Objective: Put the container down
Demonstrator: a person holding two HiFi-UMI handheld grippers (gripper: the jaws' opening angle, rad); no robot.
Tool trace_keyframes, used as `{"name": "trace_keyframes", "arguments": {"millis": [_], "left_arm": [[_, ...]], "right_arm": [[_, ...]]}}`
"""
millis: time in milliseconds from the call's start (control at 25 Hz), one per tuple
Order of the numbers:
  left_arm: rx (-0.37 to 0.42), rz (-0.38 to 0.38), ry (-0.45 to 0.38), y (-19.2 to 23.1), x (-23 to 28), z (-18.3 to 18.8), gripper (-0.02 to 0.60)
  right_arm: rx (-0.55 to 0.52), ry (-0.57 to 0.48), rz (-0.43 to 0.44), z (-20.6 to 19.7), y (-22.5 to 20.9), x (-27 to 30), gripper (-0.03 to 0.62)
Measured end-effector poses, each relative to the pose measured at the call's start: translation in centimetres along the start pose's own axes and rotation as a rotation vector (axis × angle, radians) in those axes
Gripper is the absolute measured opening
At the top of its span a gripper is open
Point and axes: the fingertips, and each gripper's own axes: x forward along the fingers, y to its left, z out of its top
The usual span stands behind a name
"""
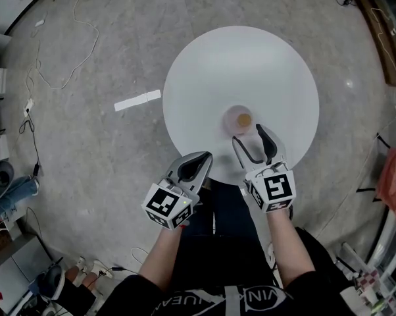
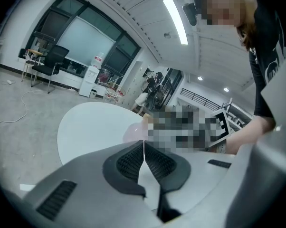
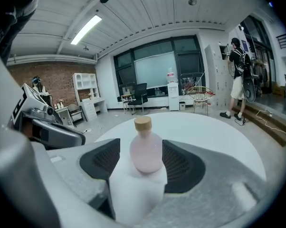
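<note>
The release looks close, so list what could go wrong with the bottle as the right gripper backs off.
1. The pink bottle stands upright between the right gripper's open jaws, very near one jaw; a skewed retreat might tip it.
2. It sits on the table's near half, so a knock could perhaps roll it off the edge.

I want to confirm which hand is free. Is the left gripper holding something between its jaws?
No, the left gripper has its jaws pressed together with nothing between them.
</note>
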Motion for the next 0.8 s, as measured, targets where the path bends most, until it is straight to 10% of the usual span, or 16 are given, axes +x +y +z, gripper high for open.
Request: {"name": "trace_keyframes", "arguments": {"millis": [800], "left_arm": [[0.045, -0.031, -0.047, -2.7, -1.5, 1.9, 0.015]], "right_arm": [[-0.039, -0.055, 0.027, 1.6, 2.6, -4.6, 0.015]]}}
